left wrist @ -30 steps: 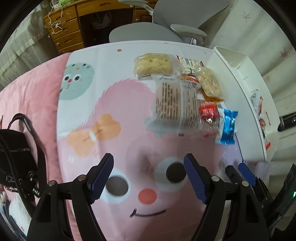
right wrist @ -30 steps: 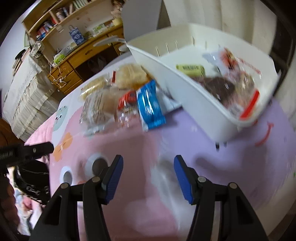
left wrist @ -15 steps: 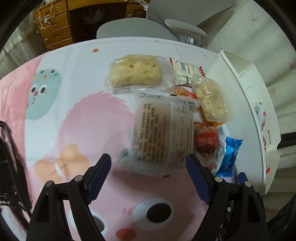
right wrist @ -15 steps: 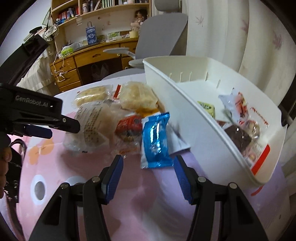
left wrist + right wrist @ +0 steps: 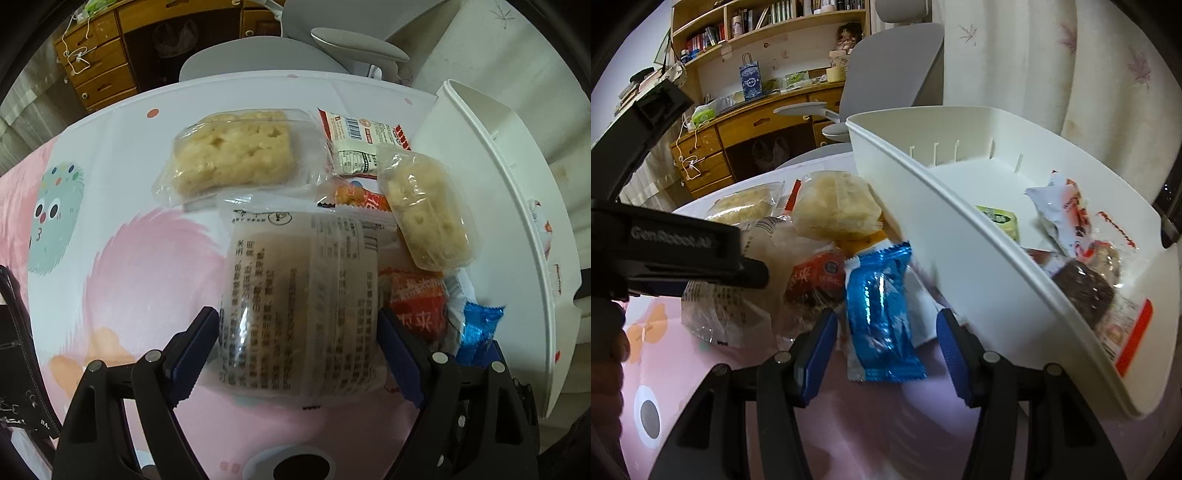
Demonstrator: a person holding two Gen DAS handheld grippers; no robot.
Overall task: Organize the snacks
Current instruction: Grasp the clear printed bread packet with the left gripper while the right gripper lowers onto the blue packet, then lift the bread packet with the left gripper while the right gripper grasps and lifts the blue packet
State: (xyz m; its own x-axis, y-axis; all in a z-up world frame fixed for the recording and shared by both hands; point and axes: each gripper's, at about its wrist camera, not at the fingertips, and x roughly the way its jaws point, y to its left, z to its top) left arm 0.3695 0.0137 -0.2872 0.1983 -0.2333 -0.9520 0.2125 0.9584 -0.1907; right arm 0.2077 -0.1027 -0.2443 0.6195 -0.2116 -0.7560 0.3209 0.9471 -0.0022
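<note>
A pile of wrapped snacks lies on the pink cartoon tablecloth beside a white bin [image 5: 517, 206]. My left gripper [image 5: 297, 343] is open, its fingers on either side of a large clear-wrapped bread packet [image 5: 299, 295]. My right gripper [image 5: 884, 343] is open around the near end of a blue foil snack [image 5: 879, 302]. Other snacks are a large pale cake [image 5: 232, 155], a smaller pale cake [image 5: 424, 214], a red packet [image 5: 417, 306] and a white barcode packet [image 5: 358, 140]. The white bin [image 5: 960, 236] holds several snacks, among them a dark brownie [image 5: 1082, 291].
A grey office chair [image 5: 295, 55] stands behind the table. A wooden desk with drawers [image 5: 746, 136] and bookshelves are further back. A black bag [image 5: 14, 369] lies at the table's left edge. The left gripper's body [image 5: 665, 240] crosses the right wrist view.
Both grippers have moved forward to the snack pile. The left now straddles the clear bread packet and the right straddles the blue foil snack. Both stay open.
</note>
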